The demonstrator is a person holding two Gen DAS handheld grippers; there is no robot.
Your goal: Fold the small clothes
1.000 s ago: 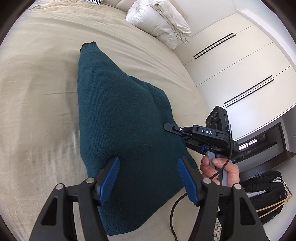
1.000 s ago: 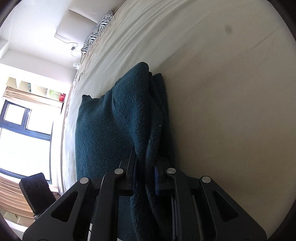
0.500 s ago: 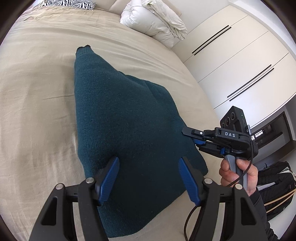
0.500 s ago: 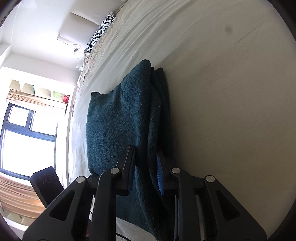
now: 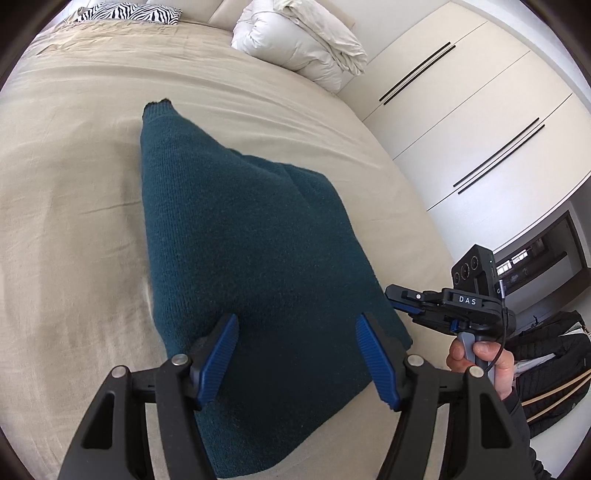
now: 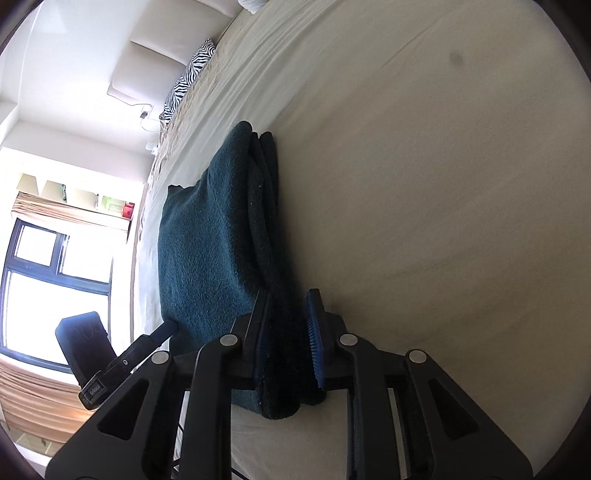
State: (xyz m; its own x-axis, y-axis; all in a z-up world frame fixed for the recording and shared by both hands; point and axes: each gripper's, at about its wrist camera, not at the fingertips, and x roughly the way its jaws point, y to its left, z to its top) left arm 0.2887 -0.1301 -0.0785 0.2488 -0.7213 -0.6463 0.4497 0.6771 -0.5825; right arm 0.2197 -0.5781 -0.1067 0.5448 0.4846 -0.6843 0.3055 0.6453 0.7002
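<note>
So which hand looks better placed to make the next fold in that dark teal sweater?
Probably the right gripper: its fingers straddle the teal sweater's layered edge. The left gripper hovers open above it.

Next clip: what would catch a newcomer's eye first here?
The dark teal knit garment, folded, lies mid-bed on the beige bedsheet. The left tongs hover open over its near end, while the right tongs straddle its layered edge, not fully closed. A zebra-print pillow marks the headboard end.
</note>
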